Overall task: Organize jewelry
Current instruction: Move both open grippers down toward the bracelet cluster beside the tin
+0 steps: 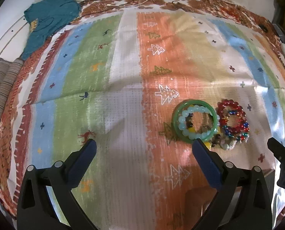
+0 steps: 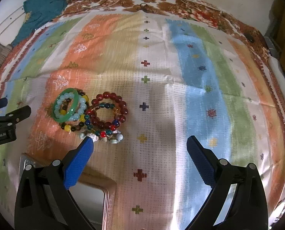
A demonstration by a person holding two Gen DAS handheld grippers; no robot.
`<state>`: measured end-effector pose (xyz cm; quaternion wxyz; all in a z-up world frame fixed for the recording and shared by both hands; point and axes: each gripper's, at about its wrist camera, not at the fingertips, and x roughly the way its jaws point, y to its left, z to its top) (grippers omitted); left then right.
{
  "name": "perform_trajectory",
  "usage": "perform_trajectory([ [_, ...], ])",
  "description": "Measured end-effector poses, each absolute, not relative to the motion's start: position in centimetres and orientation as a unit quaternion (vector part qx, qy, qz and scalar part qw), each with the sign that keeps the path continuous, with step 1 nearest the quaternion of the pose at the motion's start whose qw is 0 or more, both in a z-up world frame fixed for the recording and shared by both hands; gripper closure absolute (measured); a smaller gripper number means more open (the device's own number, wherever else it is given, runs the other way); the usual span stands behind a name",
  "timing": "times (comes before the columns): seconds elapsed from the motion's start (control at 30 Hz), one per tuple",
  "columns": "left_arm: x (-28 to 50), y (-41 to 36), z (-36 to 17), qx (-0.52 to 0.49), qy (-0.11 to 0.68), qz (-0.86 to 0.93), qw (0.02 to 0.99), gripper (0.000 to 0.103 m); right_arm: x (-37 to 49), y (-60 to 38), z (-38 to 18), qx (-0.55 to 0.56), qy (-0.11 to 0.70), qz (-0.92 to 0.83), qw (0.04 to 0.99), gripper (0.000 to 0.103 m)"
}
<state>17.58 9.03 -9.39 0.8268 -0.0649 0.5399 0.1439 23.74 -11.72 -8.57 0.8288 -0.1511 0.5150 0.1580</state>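
Presently catalogued, one heap of bracelets on a striped, tree-and-cross patterned cloth (image 2: 157, 72), lying on its orange band.

Item 1: green bangle (image 2: 75, 103), seemingly jade or glass, resting tilted on the beads beneath. Judged rigid, smooth, slippery and liable to chip; best taken across its rim at a free arc.

Item 2: pale blue beaded bracelet (image 2: 81, 106), lying inside and across the bangle. Judged light and stretchy, each bead round and prone to roll from the pads.

Item 3: yellow-and-brown beaded bracelet (image 2: 73, 127), partly under the bangle.

Item 4: dark red beaded bracelet (image 2: 111, 110), touching the bangle's side, with a multicoloured bead strand (image 2: 104, 128) and a whitish stone bracelet (image 2: 108, 138) tangled below it. Judged likely to drag one another if lifted together.

Left gripper (image 1: 144, 143): fingers spread wide, holding nothing, one tip just beside the bangle.

Right gripper (image 2: 140, 141): fingers likewise wide apart and empty, one tip at the whitish bracelet.

A pale tray edge (image 2: 106, 189) showed near the heap, under the right gripper.
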Motion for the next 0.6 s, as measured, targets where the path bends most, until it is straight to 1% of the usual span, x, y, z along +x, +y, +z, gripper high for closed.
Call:
perform_trajectory([
  [0.4,20.0,9.1,-11.6,-0.062,0.553,0.135,0.82,0.006,25.4,-10.7,-10.0,-0.143,0.532,0.159,0.819,0.005],
  [0.47,20.4,8.8,-12.1,-0.045,0.557,0.141,0.817,0.006,25.6,-10.5,-10.2,-0.144,0.535,0.159,0.817,0.014],
  [0.5,20.6,8.8,-12.4,-0.043,0.559,0.141,0.816,0.006,25.7,-10.4,-10.4,-0.142,0.539,0.16,0.815,0.015],
  [0.6,20.8,8.8,-13.0,-0.041,0.565,0.141,0.812,0.006,26.0,-10.1,-10.9,-0.144,0.543,0.161,0.812,0.016],
])
